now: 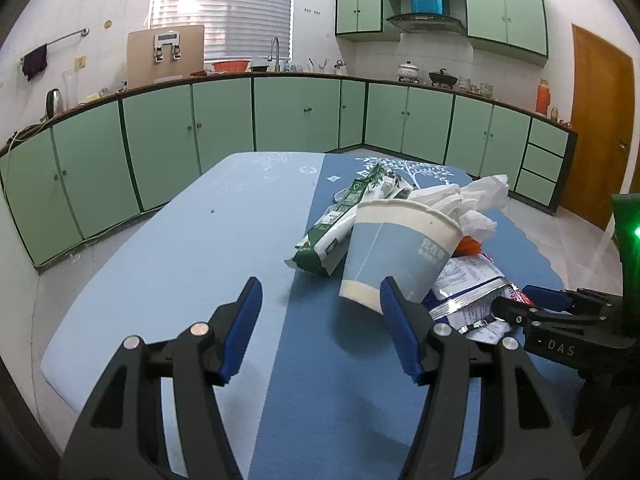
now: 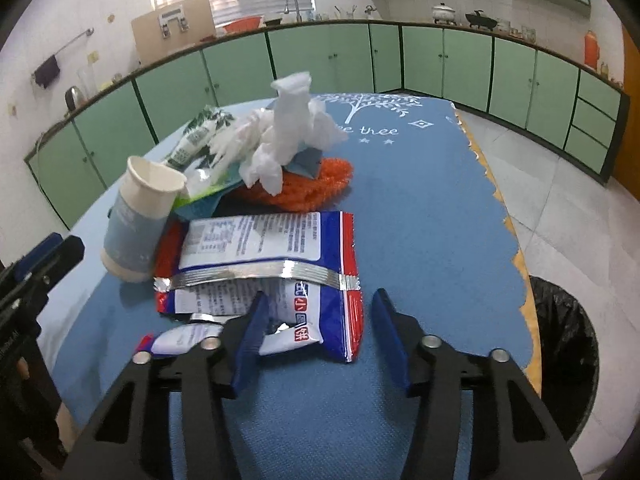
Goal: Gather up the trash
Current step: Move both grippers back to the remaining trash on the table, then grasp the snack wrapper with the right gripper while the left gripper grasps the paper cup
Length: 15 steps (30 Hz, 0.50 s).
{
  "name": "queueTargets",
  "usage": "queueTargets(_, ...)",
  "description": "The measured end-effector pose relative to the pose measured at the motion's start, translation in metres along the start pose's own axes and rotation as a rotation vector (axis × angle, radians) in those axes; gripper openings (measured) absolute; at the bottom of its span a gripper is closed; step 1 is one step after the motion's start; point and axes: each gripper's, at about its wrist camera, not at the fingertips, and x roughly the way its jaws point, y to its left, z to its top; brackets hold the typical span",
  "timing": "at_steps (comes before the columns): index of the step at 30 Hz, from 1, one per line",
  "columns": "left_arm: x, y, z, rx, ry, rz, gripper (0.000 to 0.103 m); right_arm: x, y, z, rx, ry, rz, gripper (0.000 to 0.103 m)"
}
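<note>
A pile of trash lies on the blue table mat [image 2: 420, 208]. A tilted blue and white paper cup [image 1: 392, 256] leans on the pile; it also shows in the right wrist view [image 2: 138, 216]. A red, white and blue snack wrapper [image 2: 272, 264] lies in front, with crumpled white tissue [image 2: 288, 136], an orange scrubber [image 2: 316, 184] and a green and white packet [image 1: 340, 220] behind. My left gripper [image 1: 322, 300] is open, just short of the cup. My right gripper [image 2: 318, 312] is open, its fingers astride the wrapper's near right corner.
A bin with a black bag [image 2: 568, 344] stands on the floor by the table's right edge. Green kitchen cabinets [image 1: 280, 116] run along the far walls. The light blue left part of the table [image 1: 180, 240] holds nothing.
</note>
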Motion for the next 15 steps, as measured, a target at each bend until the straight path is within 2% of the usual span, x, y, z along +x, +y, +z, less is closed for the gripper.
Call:
queueTargets(1,0.001,0.0,0.0,-0.002,0.003,-0.002,0.06,0.0,0.001,-0.001,-0.007,-0.002,-0.006,0.041)
queueTargets(6,0.001,-0.004,0.0,0.002,0.005,-0.006,0.06,-0.001,-0.007,-0.002,0.031,-0.013,0.025,0.015)
queueTargets(9,-0.001,-0.007,0.0,0.004,0.005,-0.015,0.06,-0.003,-0.007,-0.002,0.025,-0.021,0.028,0.008)
queueTargets(15,-0.005,-0.016,0.007,0.0,-0.009,-0.061,0.062,-0.019,-0.018,-0.002,0.041,-0.052,-0.002,0.007)
